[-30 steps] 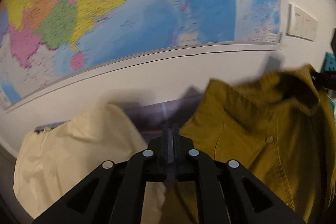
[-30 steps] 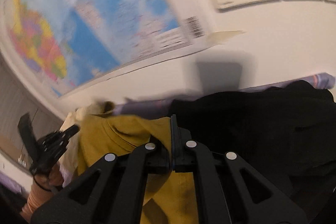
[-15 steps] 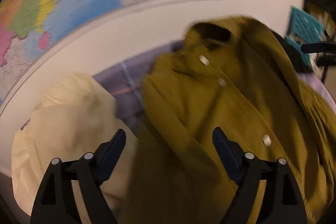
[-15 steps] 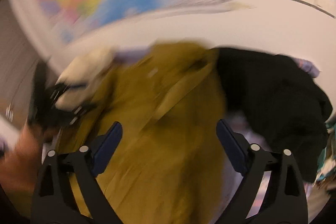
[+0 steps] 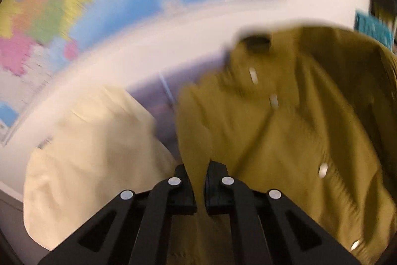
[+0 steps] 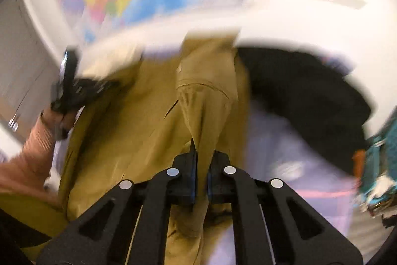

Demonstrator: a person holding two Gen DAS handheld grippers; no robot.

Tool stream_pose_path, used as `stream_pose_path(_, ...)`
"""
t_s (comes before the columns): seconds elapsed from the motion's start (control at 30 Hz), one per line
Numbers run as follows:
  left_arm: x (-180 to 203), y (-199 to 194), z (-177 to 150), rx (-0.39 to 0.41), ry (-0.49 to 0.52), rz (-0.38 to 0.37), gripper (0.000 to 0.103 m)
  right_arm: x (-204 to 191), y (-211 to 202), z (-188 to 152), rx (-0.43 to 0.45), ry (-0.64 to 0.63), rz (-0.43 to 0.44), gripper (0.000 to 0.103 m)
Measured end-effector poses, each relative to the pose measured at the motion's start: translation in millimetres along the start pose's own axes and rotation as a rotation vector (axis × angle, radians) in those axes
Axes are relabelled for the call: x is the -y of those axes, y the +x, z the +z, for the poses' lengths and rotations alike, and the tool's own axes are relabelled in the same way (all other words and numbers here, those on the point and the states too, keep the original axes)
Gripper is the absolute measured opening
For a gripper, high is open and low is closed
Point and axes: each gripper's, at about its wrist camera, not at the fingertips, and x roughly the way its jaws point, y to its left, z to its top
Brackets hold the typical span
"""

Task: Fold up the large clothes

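A mustard-yellow button shirt (image 5: 285,140) lies spread on a lilac sheet (image 5: 153,93), buttons facing up. My left gripper (image 5: 199,180) is shut on a fold of the shirt near its left edge. In the right wrist view the same shirt (image 6: 139,121) stretches away, and my right gripper (image 6: 202,173) is shut on a ridge of its cloth. The left gripper (image 6: 74,88) also shows there at the far left, held by a hand. Both views are motion-blurred.
A cream garment (image 5: 94,145) lies left of the shirt. A black garment (image 6: 305,96) lies to its right. A world map (image 5: 99,4) hangs on the white wall behind. A teal basket (image 6: 382,155) stands at the far right.
Both grippers were shut a second ago, stood wide open above the shirt half a second ago, and have now closed on folds of the shirt.
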Motion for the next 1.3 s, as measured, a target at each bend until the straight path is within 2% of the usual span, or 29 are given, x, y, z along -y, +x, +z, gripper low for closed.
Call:
stream_pose_path(0.07, -28, -13, 13, 0.061, -0.063, 0.002, 0.003, 40, -30, 13, 0.100, 0.097, -0.080, 0.006)
stream_pose_path(0.1, -36, -14, 17, 0.078, -0.089, 0.006, 0.003, 49, -34, 13, 0.110, 0.115, -0.125, 0.006)
stream_pose_path(0.13, -44, -14, 17, 0.087, -0.107, 0.018, 0.003, 67, -30, 12, 0.104, 0.163, -0.177, 0.006)
stream_pose_path(0.2, -66, -3, 11, 0.059, -0.155, 0.051, 0.006, 101, -7, 2, 0.047, 0.230, -0.198, 0.010)
stream_pose_path(0.23, -74, 8, 6, 0.026, -0.154, 0.059, 0.015, 116, 10, -8, 0.013, 0.279, -0.241, 0.015)
stream_pose_path(0.27, -80, 20, -2, -0.011, -0.156, 0.104, 0.035, 126, 28, -15, -0.029, 0.316, -0.251, 0.017)
stream_pose_path(0.3, -81, 23, -7, -0.038, -0.165, 0.145, 0.045, 134, 42, -23, -0.070, 0.330, -0.254, 0.024)
stream_pose_path(0.33, -84, 23, -18, -0.064, -0.174, 0.159, 0.049, 139, 55, -32, -0.100, 0.350, -0.260, 0.040)
stream_pose_path(0.4, -84, 22, -33, -0.076, -0.156, 0.120, 0.049, 148, 62, -46, -0.111, 0.379, -0.256, 0.053)
stream_pose_path(0.47, -81, 6, -46, -0.046, -0.142, 0.107, 0.061, 153, 45, -55, -0.058, 0.408, -0.236, 0.059)
stream_pose_path(0.53, -75, -16, -56, -0.006, -0.134, 0.074, 0.066, 147, 28, -57, -0.008, 0.402, -0.225, 0.071)
stream_pose_path(0.57, -71, -29, -63, 0.013, -0.139, 0.044, 0.075, 150, 15, -56, 0.007, 0.388, -0.222, 0.072)
stream_pose_path(0.6, -64, -38, -67, 0.023, -0.135, 0.014, 0.077, 139, 7, -56, 0.018, 0.352, -0.224, 0.072)
stream_pose_path(0.7, -32, -60, -85, 0.022, -0.083, -0.062, 0.079, 120, -11, -51, 0.038, 0.275, -0.201, 0.082)
stream_pose_path(0.77, -6, -68, -100, -0.010, -0.064, -0.144, 0.084, 102, -13, -53, 0.039, 0.237, -0.174, 0.082)
stream_pose_path(0.83, 15, -74, -113, -0.052, -0.050, -0.196, 0.084, 89, -12, -58, 0.036, 0.210, -0.140, 0.082)
stream_pose_path(0.9, 35, -70, -131, -0.116, -0.018, -0.182, 0.081, 79, -6, -61, 0.024, 0.184, -0.110, 0.082)
stream_pose_path(0.93, 40, -64, -140, -0.155, -0.013, -0.175, 0.062, 74, -4, -63, 0.019, 0.171, -0.107, 0.082)
stream_pose_path(0.97, 42, -59, -146, -0.188, -0.011, -0.147, 0.033, 69, -2, -64, 0.014, 0.158, -0.104, 0.082)
stream_pose_path(1.0, 39, -57, -148, -0.207, -0.028, -0.132, 0.025, 65, -1, -65, 0.012, 0.151, -0.099, 0.082)
stream_pose_path(1.03, 31, -58, -147, -0.204, -0.056, -0.134, 0.010, 61, 0, -66, 0.010, 0.138, -0.086, 0.082)
stream_pose_path(1.07, 18, -64, -143, -0.181, -0.089, -0.120, 0.006, 58, 0, -66, 0.011, 0.130, -0.083, 0.082)
stream_pose_path(1.17, -25, -95, -127, -0.085, -0.185, -0.049, 0.005, 58, -4, -68, 0.021, 0.139, -0.071, 0.081)
stream_pose_path(1.23, -66, -121, -113, -0.019, -0.249, 0.041, 0.005, 60, -8, -69, 0.032, 0.147, -0.080, 0.081)
stream_pose_path(1.3, -100, -135, -103, 0.007, -0.307, 0.159, 0.006, 64, -12, -70, 0.043, 0.153, -0.088, 0.081)
